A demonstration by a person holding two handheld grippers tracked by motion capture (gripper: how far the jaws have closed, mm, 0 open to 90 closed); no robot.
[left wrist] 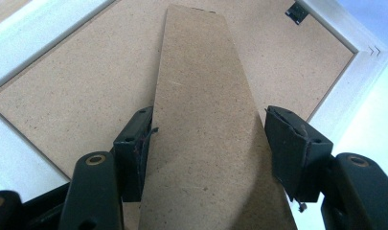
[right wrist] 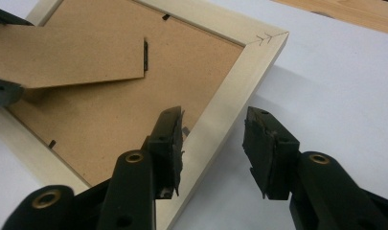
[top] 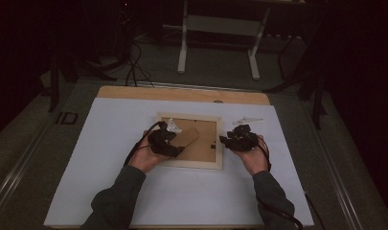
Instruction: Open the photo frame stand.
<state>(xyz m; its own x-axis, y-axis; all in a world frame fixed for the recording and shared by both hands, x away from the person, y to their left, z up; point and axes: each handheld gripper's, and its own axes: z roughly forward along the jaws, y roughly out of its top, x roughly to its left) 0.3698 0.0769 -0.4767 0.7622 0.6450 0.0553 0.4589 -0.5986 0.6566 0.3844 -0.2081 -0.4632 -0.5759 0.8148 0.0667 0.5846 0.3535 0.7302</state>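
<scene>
White tabletop (top: 110,167): left gripper (left wrist: 208,139) pinching frame's stand flap (left wrist: 201,110), right gripper (right wrist: 213,143) spread astride frame rail (right wrist: 230,103).

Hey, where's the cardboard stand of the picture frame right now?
High view: middle of the table, the cardboard stand sits on the picture frame back, its near end between the left hand-held gripper jaws.

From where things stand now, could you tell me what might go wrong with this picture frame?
The left tongs straddle the raised stand flap; lifting it further could strain its hinge. The right tongs straddle the frame's pale rail without gripping, so the picture frame may slide on the white sheet.
</scene>
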